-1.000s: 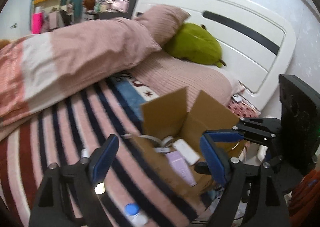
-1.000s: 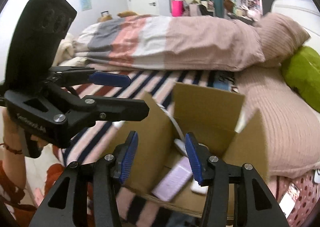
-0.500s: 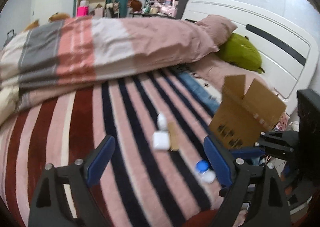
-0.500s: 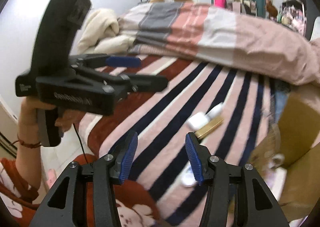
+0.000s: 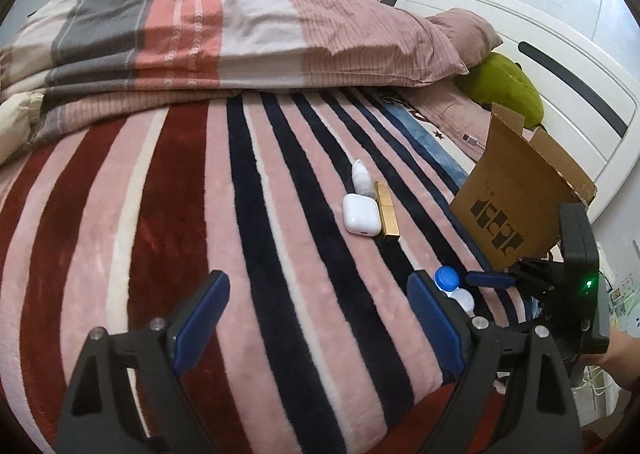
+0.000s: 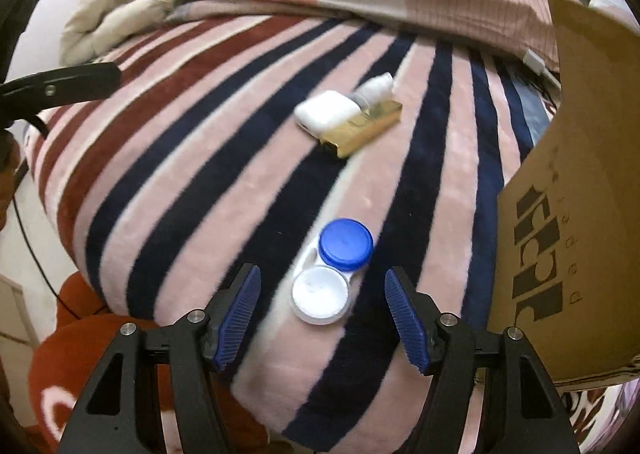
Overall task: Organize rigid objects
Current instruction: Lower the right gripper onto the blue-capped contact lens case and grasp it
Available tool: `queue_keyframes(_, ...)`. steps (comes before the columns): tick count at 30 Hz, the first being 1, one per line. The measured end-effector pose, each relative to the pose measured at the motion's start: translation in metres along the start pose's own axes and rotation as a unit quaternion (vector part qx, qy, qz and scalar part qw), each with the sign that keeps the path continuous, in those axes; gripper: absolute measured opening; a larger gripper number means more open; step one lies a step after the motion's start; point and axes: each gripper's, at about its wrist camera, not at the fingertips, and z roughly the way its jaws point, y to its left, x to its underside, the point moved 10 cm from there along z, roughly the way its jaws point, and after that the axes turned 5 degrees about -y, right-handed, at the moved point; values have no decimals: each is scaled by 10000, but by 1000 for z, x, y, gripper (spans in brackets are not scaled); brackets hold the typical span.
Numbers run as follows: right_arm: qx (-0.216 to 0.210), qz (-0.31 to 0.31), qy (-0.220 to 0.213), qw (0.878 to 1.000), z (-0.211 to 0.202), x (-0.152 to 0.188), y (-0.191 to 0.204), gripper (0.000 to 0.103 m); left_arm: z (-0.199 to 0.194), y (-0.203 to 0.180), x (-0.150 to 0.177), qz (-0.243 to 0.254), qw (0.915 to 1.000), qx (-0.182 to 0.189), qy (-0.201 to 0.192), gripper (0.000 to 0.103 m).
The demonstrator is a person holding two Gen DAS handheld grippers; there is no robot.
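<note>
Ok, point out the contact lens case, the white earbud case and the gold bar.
contact lens case (image 6: 331, 272), right wrist view, on the bridge between its blue and white caps
white earbud case (image 5: 361, 214), left wrist view, middle of its lid
gold bar (image 6: 366, 125), right wrist view, on its top face

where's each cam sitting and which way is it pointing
Left wrist: on the left gripper, open, looking across the striped blanket toward the folded duvet; the right gripper and a bit of hand show at right.
Right wrist: on the right gripper, open, aimed down at the contact lens case near the bed edge; the left gripper's finger shows at left.
Shared: lens case, white earbud case, gold box, cardboard box.
</note>
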Motion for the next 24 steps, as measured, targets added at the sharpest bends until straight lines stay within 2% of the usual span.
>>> queue_keyframes(1,-17,-1,5,10000,1,1,0,53,1,0,0,0,10000,9,3,89)
queue_keyframes(2,-61,-22,21,10000,3,3,2,41,1,-1,-1,9,10000,12,5,89)
queue_keyframes(4,-54,-73,25,10000,5,4,4,26,2,-2,-2,19,10000,21,19,89)
queue_keyframes(7,-6,-195,-58,9998,4,2,6,26,2,-10,-4,62,9999,126,34,89)
queue_keyframes(9,-131,-235,-134,9995,0,-4,12,26,0,-19,-7,61,9996,279,25,89)
queue_keyframes(13,-444,-379,-529,9969,-23,-31,30,26,-8,-50,-19,70,9961,880,-50,89)
queue_keyframes(15,-653,-433,-761,9940,-38,-46,39,26,-13,-62,-28,85,9942,1067,-100,85)
queue_keyframes(17,-924,-495,-1033,9891,-59,-64,48,26,-19,-77,-40,106,9916,1283,-154,68)
queue_keyframes(21,-1142,-611,-1471,9806,-92,-88,52,26,-25,-97,-61,114,9877,1546,-221,47)
queue_keyframes(23,-1208,-675,-1669,9762,-107,-97,49,26,-26,-113,-72,251,9849,1697,-222,32)
queue_keyframes(24,-1220,-682,-1748,9746,-113,-100,46,26,-26,-121,-77,299,9839,1748,-210,31)
